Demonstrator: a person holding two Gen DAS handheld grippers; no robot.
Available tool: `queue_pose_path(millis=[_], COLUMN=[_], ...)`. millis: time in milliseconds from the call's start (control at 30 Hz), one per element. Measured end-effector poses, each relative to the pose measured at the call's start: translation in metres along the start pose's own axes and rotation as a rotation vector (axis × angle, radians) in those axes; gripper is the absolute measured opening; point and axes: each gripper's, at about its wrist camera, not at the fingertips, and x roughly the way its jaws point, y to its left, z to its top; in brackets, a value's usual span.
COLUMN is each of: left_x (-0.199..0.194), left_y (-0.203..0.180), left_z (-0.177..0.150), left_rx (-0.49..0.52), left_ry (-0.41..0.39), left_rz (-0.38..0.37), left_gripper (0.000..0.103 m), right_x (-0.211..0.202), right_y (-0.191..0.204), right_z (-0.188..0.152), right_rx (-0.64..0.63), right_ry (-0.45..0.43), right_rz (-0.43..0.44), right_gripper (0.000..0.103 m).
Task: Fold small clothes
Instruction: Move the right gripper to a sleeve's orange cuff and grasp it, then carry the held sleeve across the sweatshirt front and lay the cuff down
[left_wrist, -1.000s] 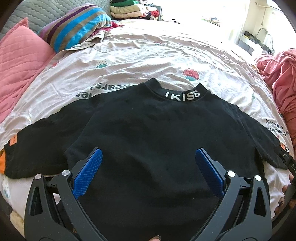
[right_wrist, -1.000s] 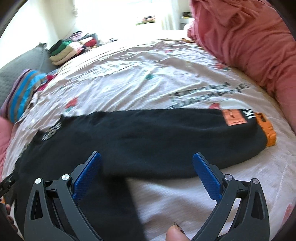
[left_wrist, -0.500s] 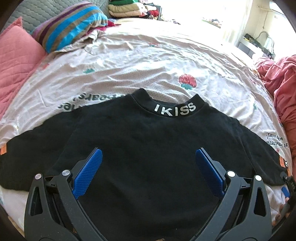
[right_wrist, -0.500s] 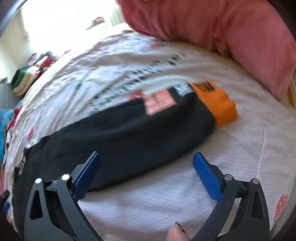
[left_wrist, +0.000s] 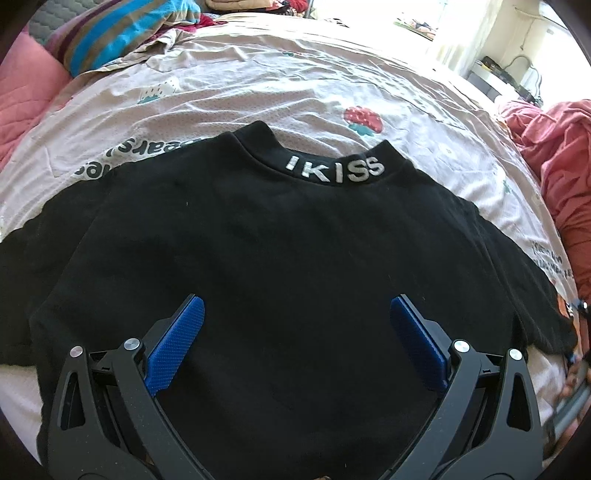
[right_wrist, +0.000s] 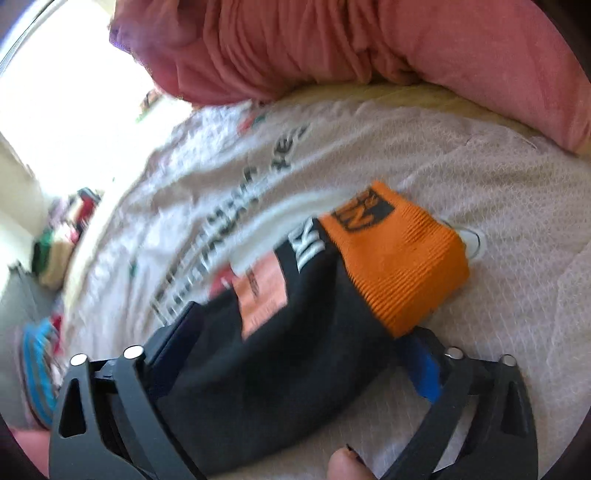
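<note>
Your right tool straddles the sleeve by its 1 o'clock orange cuff, unclenched, ready to fold inward; your left tool hovers released over the sweater.

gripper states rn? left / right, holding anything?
Left gripper: open, above the black sweatshirt, holding nothing.
Right gripper: open, fingers straddling the sleeve near its orange cuff; not clamped yet.

Strong daylight from a blown-out window at the far side, fisheye bending at edges, left wrist view sharp, right wrist view motion-blurred throughout.
</note>
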Motion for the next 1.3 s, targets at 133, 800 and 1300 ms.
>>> queue_pose_path(millis=[133, 800, 1300], left_x=[-0.015, -0.062, -0.07], left_y=[0.005, 0.043, 0.084], left_z=[0.001, 0.004, -0.001], left_rx=[-0.027, -0.158, -0.294], left_ry=[-0.018, -0.061, -0.07], left_rz=[-0.026, -0.157, -0.328], left_gripper=[0.095, 0.095, 0.095], right_x=[-0.003, -0.079, -0.084], right_y=[-0.003, 0.161, 0.245], right_z=[0.001, -0.071, -0.195], right_rx=[0.01, -0.583, -1.031], right_ry=[-0.029, -0.053, -0.071], right_rz=[0.083, 0.434, 0.417], right_gripper=[0.027, 0.019, 0.021])
